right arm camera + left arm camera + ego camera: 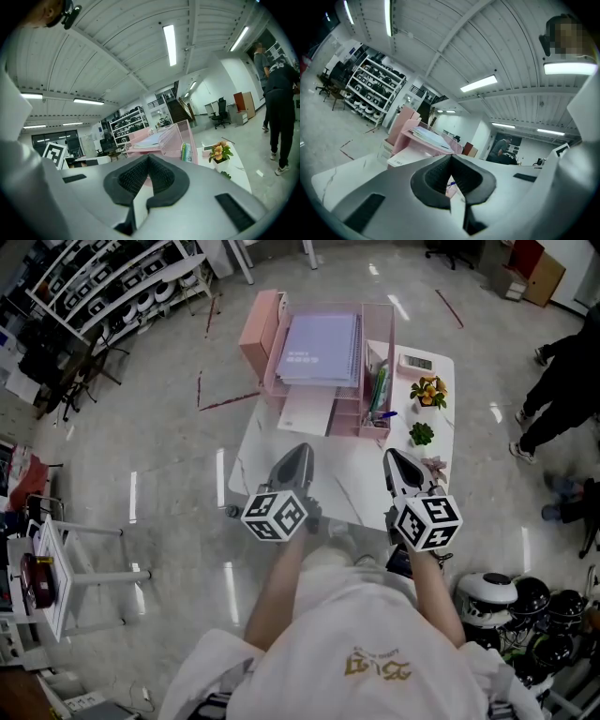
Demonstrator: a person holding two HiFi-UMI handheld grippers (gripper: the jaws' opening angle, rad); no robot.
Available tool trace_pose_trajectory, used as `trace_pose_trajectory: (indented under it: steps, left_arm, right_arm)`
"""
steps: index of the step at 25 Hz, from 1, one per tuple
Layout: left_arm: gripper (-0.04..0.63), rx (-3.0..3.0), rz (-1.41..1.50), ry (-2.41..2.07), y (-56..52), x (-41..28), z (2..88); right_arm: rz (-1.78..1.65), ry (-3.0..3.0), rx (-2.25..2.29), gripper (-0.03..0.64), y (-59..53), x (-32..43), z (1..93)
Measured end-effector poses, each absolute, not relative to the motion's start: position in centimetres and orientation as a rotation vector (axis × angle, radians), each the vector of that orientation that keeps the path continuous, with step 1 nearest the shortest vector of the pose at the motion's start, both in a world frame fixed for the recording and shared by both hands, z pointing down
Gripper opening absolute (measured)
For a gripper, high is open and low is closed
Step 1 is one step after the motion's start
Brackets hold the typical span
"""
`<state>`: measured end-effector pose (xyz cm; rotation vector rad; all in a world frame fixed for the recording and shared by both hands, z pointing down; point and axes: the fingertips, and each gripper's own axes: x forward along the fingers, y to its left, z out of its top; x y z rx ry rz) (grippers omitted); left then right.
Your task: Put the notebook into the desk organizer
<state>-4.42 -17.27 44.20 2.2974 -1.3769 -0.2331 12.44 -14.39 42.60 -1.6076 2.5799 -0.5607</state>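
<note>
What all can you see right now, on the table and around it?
flat lavender notebook: one, lavender, lying on the organizer's top tier
pink plastic desk organizer: one, pink, table's far end
white marbled table: one, white, centre
pens: several, green and blue, organizer's right side
potted yellow flowers: one, yellow-orange, table's right side
small green plant: one, green, just nearer than the flowers
bystander in dark clothes: one, black, floor at right
round helmets: several, white and black, floor at lower right
left gripper: grey, jaws shut, empty, above the table's near edge
right gripper: grey, jaws shut, empty, beside it
</note>
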Motion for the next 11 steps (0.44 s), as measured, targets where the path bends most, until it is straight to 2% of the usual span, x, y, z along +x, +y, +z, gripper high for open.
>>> trace_pose_trajectory:
  steps: [11]
  left_arm:
    - [0.017,2.243,-0.272,-1.351,-17.46,-4.64,44.67]
  right_arm:
    - [-0.575,2.570,-1.610,0.008,-14.39,12.84,42.60]
